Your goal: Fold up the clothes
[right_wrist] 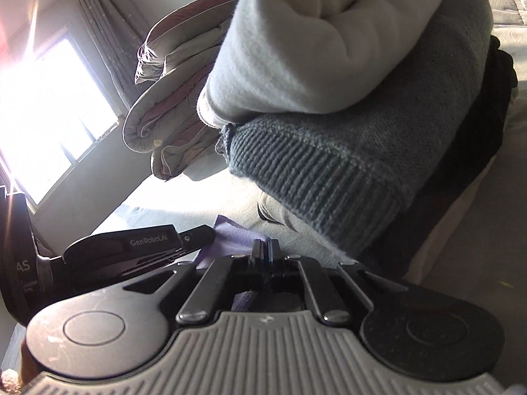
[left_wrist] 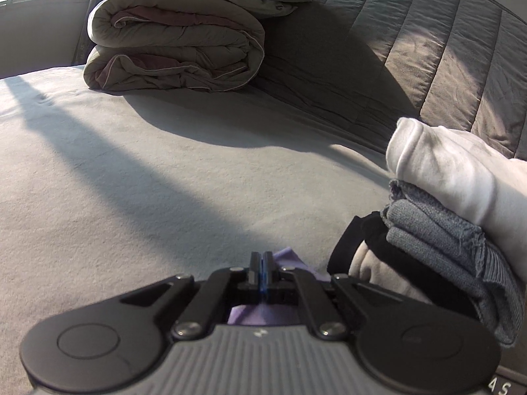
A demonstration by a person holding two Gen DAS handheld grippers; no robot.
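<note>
A purple garment [left_wrist: 290, 258] lies on the grey bed sheet [left_wrist: 131, 171] under both grippers. My left gripper [left_wrist: 262, 258] is shut on its edge; the cloth also shows below the jaws. In the right wrist view my right gripper [right_wrist: 265, 248] is shut on the same purple garment [right_wrist: 230, 237], with the left gripper [right_wrist: 197, 233] just to its left. A stack of folded clothes stands close on the right: a white top [left_wrist: 454, 171] over a grey knit sweater [left_wrist: 438, 233] over a black piece [left_wrist: 362, 240]. The stack fills the right wrist view, white [right_wrist: 329, 33] over grey knit [right_wrist: 346, 171].
A folded beige and pink duvet [left_wrist: 174, 39] lies at the head of the bed, with a pillow above it. A grey quilted headboard [left_wrist: 444, 33] runs along the back right. A bright window [right_wrist: 42, 105] with a curtain is on the left.
</note>
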